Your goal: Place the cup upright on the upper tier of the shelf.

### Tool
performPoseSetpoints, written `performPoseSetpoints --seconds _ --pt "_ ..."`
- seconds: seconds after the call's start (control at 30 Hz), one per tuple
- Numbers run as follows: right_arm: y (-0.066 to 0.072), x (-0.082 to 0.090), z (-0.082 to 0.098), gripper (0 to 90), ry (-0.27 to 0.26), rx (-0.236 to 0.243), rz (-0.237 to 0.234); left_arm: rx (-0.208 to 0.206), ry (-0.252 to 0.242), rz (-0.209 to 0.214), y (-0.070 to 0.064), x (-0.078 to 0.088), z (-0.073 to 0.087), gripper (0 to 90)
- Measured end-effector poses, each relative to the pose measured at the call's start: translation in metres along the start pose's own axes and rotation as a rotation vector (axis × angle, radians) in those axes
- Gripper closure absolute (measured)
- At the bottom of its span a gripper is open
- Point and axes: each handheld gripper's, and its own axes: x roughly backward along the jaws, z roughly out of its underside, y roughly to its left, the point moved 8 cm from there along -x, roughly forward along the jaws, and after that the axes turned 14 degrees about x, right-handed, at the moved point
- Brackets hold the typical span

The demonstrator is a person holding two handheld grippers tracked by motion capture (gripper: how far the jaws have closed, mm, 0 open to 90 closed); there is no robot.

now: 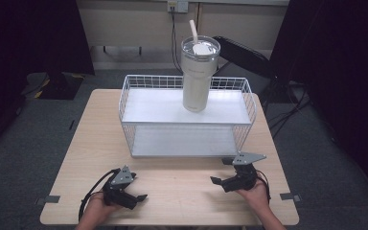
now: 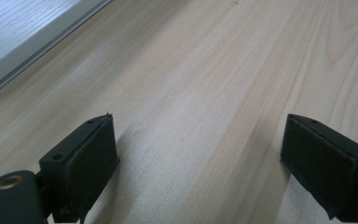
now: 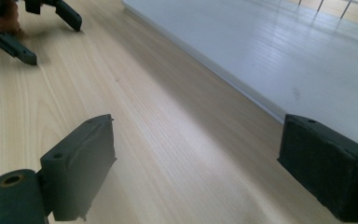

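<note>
A tall cream tumbler (image 1: 197, 76) with a clear lid and a straw stands on the top shelf of a white wire rack (image 1: 129, 103). The rack sits on the far half of the wooden surface (image 1: 91, 139). The tumbler is toward the right of the middle of that shelf, standing straight up. The lower shelf (image 1: 172, 141) under it has nothing on it.

The left tool (image 1: 133, 191) rests low on the near left part of the surface, held in a hand (image 1: 95, 211). Its jaws are spread wide and hold nothing. In the left gripper view you see bare wood between the two black pads (image 2: 88, 158), and a corner of the rack's white base (image 2: 23, 42) far off on the left.

The right tool (image 1: 223, 175) rests on the near right part of the surface, just in front of the rack. Its jaws are wide apart too, and they hold nothing. In the right gripper view the white lower shelf (image 3: 279, 51) lies close ahead, and the left tool (image 3: 32, 28) shows farther off.

Both tools are well apart from the tumbler. It looks like the very start, with no reaching begun yet. The tumbler seems to be the thing to pick up. For the next move, a tool would need to lift up high, go over the rack's wire wall, and close around the tumbler's body. The right tool is nearer to it. The tumbler is tall, so a bump near the top could tip it over.
</note>
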Motion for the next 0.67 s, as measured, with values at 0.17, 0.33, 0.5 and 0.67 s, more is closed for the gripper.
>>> performPoseSetpoints --seconds 0.17,0.33,0.5,0.67 --pt "0.000 -0.003 0.008 9.9 0.041 0.014 0.010 -0.001 0.000 0.000 0.000 0.000 0.000 10.0" --pt "0.001 -0.007 0.018 9.9 0.091 0.022 0.023 0.000 0.000 0.000 0.000 0.000 0.000 10.0" --pt "0.001 -0.008 0.024 9.9 0.116 0.024 0.029 0.000 0.000 0.000 0.000 0.000 0.000 10.0" --pt "0.000 -0.009 0.029 9.9 0.139 0.023 0.029 -0.002 0.000 -0.001 0.000 0.000 0.000 10.0"
